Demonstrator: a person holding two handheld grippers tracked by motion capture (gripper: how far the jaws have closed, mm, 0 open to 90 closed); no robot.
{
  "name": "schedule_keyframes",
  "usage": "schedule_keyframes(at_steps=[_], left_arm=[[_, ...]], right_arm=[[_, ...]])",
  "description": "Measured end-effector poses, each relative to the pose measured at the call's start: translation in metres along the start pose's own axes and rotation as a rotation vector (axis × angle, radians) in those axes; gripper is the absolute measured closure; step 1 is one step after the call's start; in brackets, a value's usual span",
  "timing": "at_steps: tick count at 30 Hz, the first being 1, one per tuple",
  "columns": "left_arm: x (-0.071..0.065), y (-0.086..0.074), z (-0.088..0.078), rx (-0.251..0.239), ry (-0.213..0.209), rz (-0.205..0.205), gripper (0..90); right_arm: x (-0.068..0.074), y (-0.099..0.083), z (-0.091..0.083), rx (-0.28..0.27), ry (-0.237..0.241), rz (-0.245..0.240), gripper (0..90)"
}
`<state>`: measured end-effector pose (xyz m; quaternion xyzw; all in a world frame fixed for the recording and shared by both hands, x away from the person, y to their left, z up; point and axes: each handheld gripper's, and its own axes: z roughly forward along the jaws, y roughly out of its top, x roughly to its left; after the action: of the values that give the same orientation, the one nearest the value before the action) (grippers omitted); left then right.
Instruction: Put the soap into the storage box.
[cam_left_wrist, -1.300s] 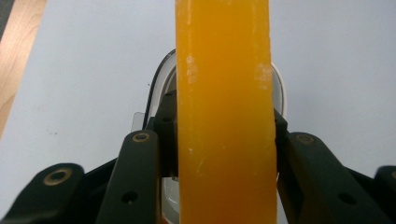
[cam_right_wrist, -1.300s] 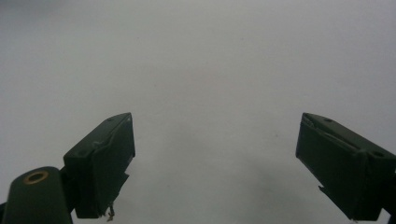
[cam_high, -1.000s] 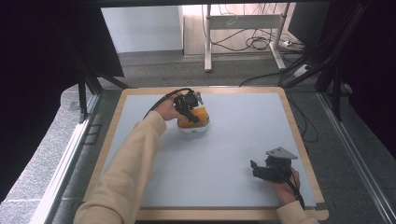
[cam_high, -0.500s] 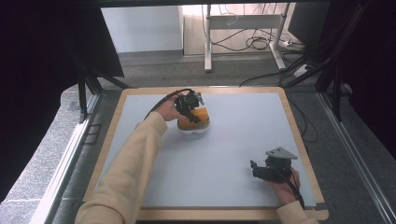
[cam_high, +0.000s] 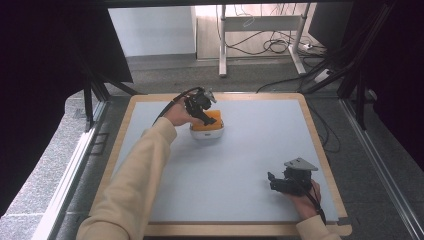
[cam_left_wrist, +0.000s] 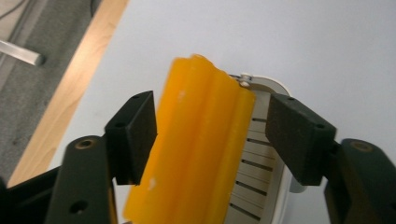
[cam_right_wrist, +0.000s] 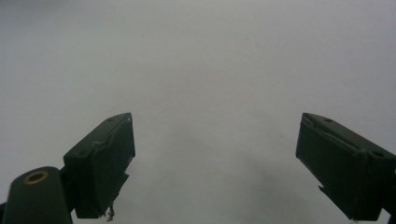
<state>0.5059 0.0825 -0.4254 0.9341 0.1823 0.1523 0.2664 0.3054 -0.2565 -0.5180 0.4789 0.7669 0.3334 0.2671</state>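
- Left gripper (cam_high: 204, 111) sits right over the white holder (cam_high: 206, 132), jaws spread wide — they have just been opening, and the orange piece (cam_left_wrist: 196, 144) stands between them with neither pad pressing on it.
- In the left gripper view the orange piece rests on the holder's slotted white face, leaning across it, with a sliver of gap to the left pad and a wider one on the other side.
- Risk here, as I read it: the left pad is so close that a slanted lift could brush the orange piece and drag it off the holder.
- Second worry: if the piece is merely propped there, it could slide or tip once nothing steadies it.
- Right gripper (cam_high: 285, 182) waits well away from the holder, toward the near right of the mat, jaws apart and empty above bare surface.
- The pale mat (cam_high: 260, 150) lies under the holder, framed by a wooden edge (cam_high: 320, 150).
- Beyond the holder: grey floor, table legs (cam_high: 222, 45) and loose cables (cam_high: 280, 47).
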Motion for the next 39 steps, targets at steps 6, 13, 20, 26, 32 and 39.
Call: schedule_keyframes(at_steps=[6,13,20,26,32,39], left_arm=[[-0.003,0.001,-0.019,-0.036,0.009,-0.041,30.1],[-0.015,-0.013,-0.046,-0.09,-0.01,-0.112,30.5],[-0.033,-0.042,-0.069,-0.116,-0.011,-0.179,29.6],[-0.053,-0.068,-0.085,-0.15,-0.002,-0.233,27.5],[-0.069,-0.096,-0.098,-0.203,0.07,-0.351,28.2],[-0.088,-0.133,-0.106,-0.21,0.054,-0.389,28.3]], right_arm=[[0.0,0.0,0.0,0.001,0.001,0.002,12.0],[0.0,0.0,0.0,0.0,-0.001,0.002,12.0],[0.002,0.0,0.001,0.003,-0.004,-0.004,12.0],[0.002,0.0,0.0,0.004,-0.009,-0.006,12.0],[0.003,0.0,-0.002,-0.01,-0.008,-0.011,12.0],[0.002,0.0,-0.001,-0.003,-0.016,-0.011,12.0]])
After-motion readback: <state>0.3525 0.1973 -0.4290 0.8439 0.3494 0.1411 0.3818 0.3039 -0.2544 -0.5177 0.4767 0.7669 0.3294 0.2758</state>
